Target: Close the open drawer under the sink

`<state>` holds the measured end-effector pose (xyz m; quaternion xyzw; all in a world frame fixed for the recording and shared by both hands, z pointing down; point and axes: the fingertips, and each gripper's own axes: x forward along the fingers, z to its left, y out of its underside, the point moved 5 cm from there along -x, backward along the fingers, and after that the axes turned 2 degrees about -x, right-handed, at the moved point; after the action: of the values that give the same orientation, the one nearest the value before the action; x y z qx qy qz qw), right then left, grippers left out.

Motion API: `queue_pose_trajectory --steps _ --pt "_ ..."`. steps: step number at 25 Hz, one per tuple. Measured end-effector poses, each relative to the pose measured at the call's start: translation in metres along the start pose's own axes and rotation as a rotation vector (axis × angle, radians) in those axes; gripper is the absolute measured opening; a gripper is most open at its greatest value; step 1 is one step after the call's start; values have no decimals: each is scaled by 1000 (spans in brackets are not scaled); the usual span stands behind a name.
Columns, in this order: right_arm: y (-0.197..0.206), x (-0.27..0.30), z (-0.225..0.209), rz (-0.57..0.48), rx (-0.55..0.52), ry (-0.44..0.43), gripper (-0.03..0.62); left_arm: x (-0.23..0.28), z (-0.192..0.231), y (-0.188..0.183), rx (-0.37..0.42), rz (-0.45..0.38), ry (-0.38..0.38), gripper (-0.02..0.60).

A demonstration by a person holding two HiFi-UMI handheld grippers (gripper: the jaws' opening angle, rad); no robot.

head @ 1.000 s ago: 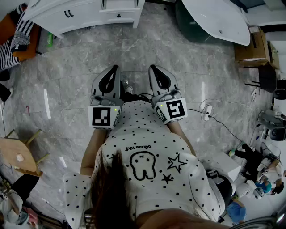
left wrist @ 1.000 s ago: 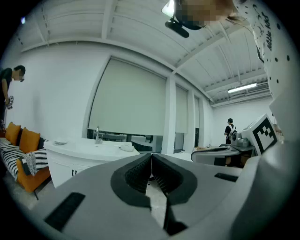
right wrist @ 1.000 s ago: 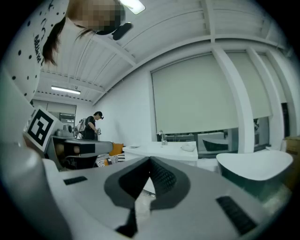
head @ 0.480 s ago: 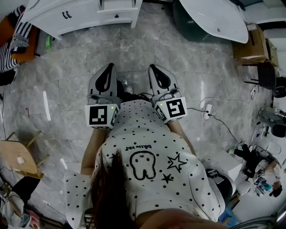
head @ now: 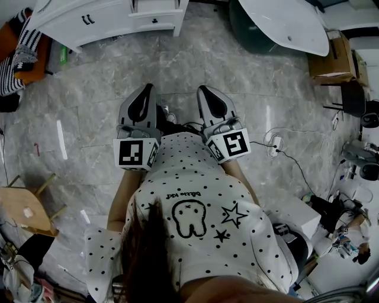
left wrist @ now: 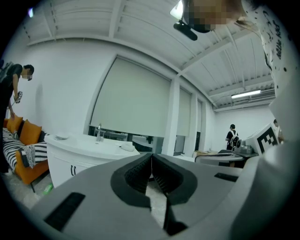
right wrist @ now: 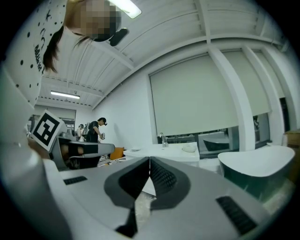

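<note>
Where the grey marble-tiled floor (head: 237,100) meets the head view's top edge, the white sink cabinet (head: 89,26) stands with its white drawer (head: 157,16) pulled out, well apart from the 2 grippers. The grey left gripper (head: 148,92) and grey right gripper (head: 204,92) sit side by side, both clenched on nothing.
</note>
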<state>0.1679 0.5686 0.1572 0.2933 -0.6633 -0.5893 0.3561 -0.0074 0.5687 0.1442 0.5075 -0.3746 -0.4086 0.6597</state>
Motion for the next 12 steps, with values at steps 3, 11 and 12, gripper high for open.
queue_pose_trajectory --steps 3,11,12 --pt "2 7 4 2 4 1 14 3 3 -2 -1 1 19 6" --pt "-1 57 13 33 2 13 14 23 49 -14 -28 -5 47 6" --pt "-3 65 14 36 2 16 14 26 58 -17 -35 -6 44 6"
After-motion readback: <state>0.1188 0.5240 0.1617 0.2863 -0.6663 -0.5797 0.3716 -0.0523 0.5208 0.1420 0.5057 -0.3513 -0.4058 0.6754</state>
